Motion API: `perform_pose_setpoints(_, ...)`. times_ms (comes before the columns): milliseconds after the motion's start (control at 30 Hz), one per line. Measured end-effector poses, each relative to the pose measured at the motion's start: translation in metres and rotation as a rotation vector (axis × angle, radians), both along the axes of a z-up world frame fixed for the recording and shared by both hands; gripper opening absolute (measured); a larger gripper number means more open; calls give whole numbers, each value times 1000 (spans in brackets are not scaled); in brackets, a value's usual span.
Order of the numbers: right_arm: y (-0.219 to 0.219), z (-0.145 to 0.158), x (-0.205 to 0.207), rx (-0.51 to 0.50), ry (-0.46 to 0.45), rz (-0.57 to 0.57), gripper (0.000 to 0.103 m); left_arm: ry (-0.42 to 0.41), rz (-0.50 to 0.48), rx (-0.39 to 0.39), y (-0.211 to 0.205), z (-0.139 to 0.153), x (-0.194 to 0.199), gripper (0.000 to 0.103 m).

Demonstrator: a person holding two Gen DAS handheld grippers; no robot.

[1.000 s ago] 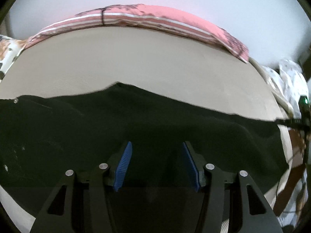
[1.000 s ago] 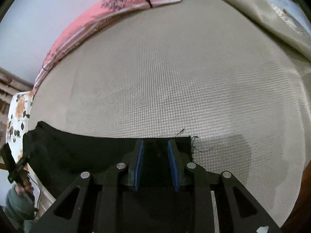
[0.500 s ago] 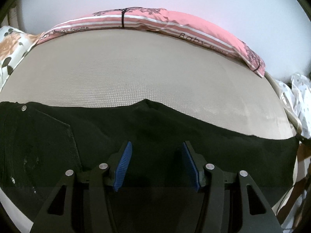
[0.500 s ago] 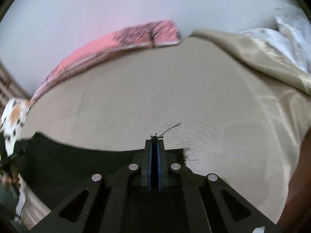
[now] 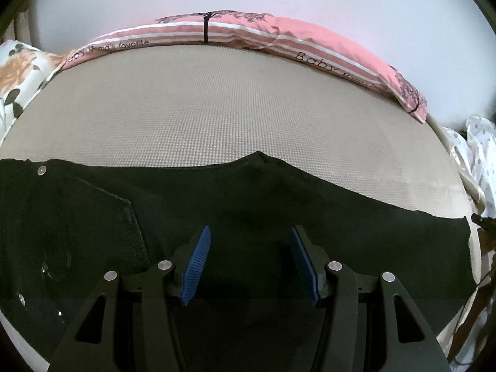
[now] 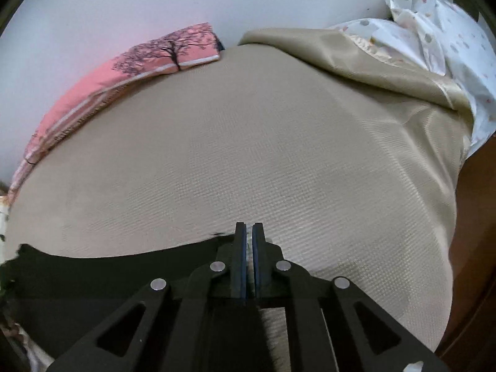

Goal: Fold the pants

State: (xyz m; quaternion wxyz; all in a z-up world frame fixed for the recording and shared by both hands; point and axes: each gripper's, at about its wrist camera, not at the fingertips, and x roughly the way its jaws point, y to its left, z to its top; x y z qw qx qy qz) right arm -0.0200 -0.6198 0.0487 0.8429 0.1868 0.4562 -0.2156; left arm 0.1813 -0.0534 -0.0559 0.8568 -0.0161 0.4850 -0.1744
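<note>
Lying flat along the near edge of a beige mattress cover (image 5: 235,117), the black pants (image 5: 279,204) stretch from the waist end with its rivets and pocket at far left to a hem at far right. A floral pillow (image 5: 15,74) sits at the left edge; a pink pillow (image 5: 310,37) runs along the far side against the wall. The left gripper (image 5: 249,241) hovers over the mid-section, its blue pads spread apart with nothing between them. Further right, the right gripper (image 6: 249,232) has its jaws pressed together at the hem corner; whether cloth is pinched cannot be told. A white spotted quilt (image 6: 440,31) is bunched far right.
</note>
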Motion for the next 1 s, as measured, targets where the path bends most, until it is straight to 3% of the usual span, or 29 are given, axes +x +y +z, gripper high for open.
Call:
perform_pose_setpoints(67, 15, 11, 4, 8, -14, 31, 6, 6, -3, -21, 4, 3, 1, 54)
perform_pose_setpoints(233, 102, 25, 37, 57, -20, 271, 8, -46, 3, -14, 23, 14, -3, 55)
perform_pose_setpoints(333, 168, 16, 69, 155, -3, 444, 13, -66, 26, 21, 41, 14, -4, 55)
perform_pose_setpoints(400, 212, 6, 93, 209, 25, 560, 24, -74, 54, 54, 55, 10, -2, 56)
perform_pose_setpoints(600, 334, -17, 149, 253, 85, 865, 27, -59, 92, 4, 89, 5, -1, 56)
perform_pose_setpoints(833, 413, -46, 202, 252, 157, 1008, 30, -87, 68, 54, 87, -3, -4, 57)
perform_pose_setpoints(1000, 433, -68, 217, 269, 215, 1054, 31, -96, 20, 52, 81, -10, -7, 74)
